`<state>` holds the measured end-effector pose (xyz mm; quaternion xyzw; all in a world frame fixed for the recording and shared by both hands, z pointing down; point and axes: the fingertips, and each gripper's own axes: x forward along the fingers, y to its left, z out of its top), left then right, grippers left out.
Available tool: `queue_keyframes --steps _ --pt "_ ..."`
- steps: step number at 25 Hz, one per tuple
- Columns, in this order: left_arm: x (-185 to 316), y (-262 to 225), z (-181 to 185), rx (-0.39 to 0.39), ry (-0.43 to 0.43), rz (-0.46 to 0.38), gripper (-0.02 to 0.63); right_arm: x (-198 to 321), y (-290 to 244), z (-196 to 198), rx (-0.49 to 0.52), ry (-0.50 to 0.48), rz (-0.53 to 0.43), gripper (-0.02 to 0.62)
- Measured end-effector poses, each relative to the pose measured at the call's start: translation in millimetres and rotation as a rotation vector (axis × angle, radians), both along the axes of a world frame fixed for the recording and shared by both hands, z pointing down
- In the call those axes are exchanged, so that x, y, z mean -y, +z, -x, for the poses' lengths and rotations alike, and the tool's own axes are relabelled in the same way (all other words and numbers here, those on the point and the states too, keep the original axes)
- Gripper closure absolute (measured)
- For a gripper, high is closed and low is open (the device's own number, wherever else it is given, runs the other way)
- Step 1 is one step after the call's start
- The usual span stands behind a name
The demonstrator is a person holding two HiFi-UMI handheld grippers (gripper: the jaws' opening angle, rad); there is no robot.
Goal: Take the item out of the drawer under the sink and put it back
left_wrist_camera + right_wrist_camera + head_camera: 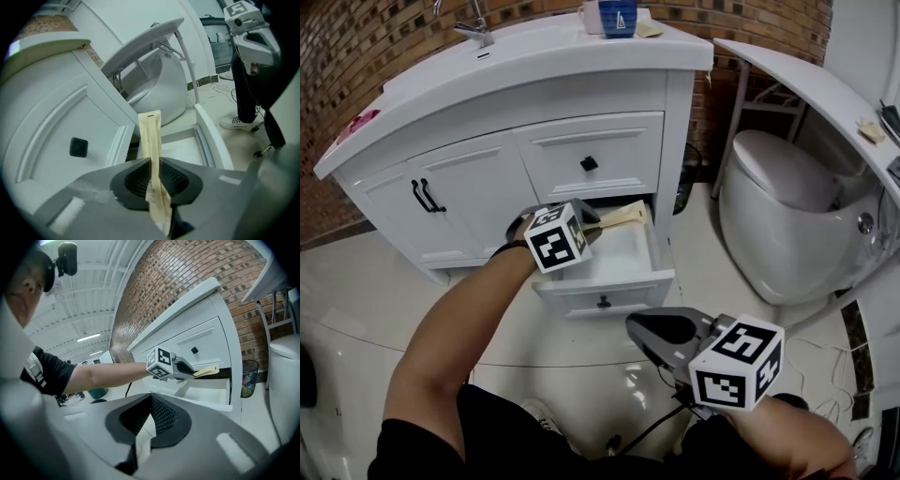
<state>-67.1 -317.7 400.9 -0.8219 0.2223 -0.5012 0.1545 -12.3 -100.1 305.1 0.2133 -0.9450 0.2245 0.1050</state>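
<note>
The white vanity's lower drawer stands pulled open under the sink. Above its back part, my left gripper is shut on a long cream packet, which sticks out past the fingertips. In the left gripper view the packet runs up between the pads of the left gripper, over the drawer's side wall. My right gripper hangs in front of the drawer, apart from it, shut with nothing in it. The right gripper view shows that gripper and, farther off, the left gripper with the packet.
The upper drawer with a black knob is closed, as are the cabinet doors to the left. A white toilet stands to the right, and a bin sits between it and the vanity. A blue cup and a faucet sit on the countertop.
</note>
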Motion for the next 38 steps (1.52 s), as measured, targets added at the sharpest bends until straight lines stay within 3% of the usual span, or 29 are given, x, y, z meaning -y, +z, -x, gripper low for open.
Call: queue_keyframes --steps 9,14,20,29,38 --pt "-82 -90 -1 -0.274 -0.015 -0.115 0.548 6 -13 -12 0.023 0.051 -0.033 0.592" --pt "-124 -110 10 -0.35 -0.045 -0.135 0.548 4 -7 -10 0.001 0.044 -0.032 0.592" --pt "-172 -125 14 -0.607 -0.122 -0.058 0.548 3 -13 -12 0.008 0.043 -0.045 0.592" --pt "-215 -146 20 -0.839 -0.13 -0.062 0.546 2 -21 -13 0.018 0.044 -0.07 0.592" --pt "-217 -131 48 -1.039 -0.234 0.096 0.546 -4 -15 -8 0.004 0.02 -0.059 0.592"
